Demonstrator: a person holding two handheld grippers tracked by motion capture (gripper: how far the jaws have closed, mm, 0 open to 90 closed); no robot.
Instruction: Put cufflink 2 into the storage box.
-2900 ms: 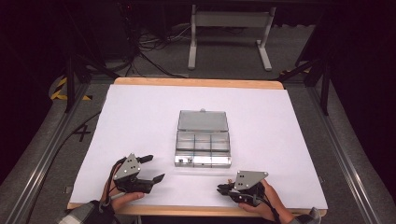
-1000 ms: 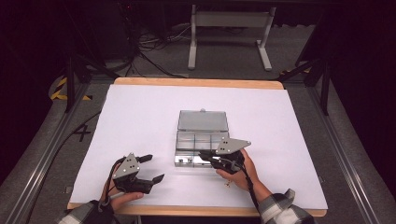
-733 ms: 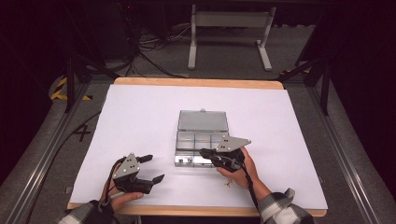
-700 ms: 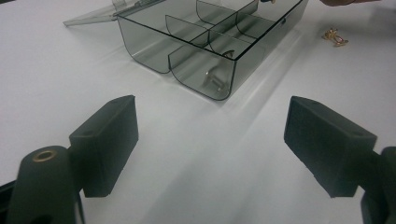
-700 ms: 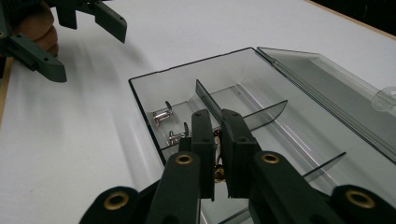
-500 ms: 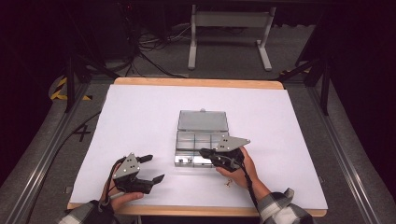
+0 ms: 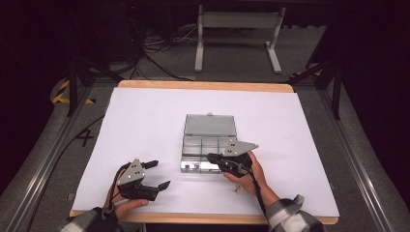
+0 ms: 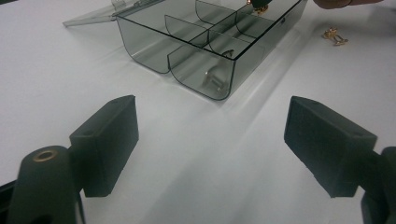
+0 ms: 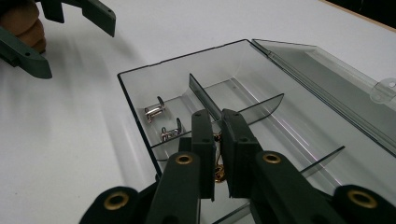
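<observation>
1. The right tongs (image 9: pixel 217 154) hang over the near edge of the clear compartment box (image 7: pixel 205 145), jaws pinched almost together on a small gold cufflink (image 9: pixel 218 173) that dangles between them, above a front compartment.
2. In the right gripper view, two silver cufflinks (image 9: pixel 161 121) lie in the neighbouring front compartment, close to its corner.
3. The box's lid (image 7: pixel 210 124) lies folded back flat on the white surface (image 7: pixel 145 116), on the far side.
4. Another gold cufflink (image 7: pixel 236 190) sits loose on the surface just beside the right hand (image 7: pixel 249 176), apart from the box.
5. The left tongs (image 7: pixel 157 175) rest near the front edge, well apart from the box, jaws spread wide and holding nothing.
</observation>
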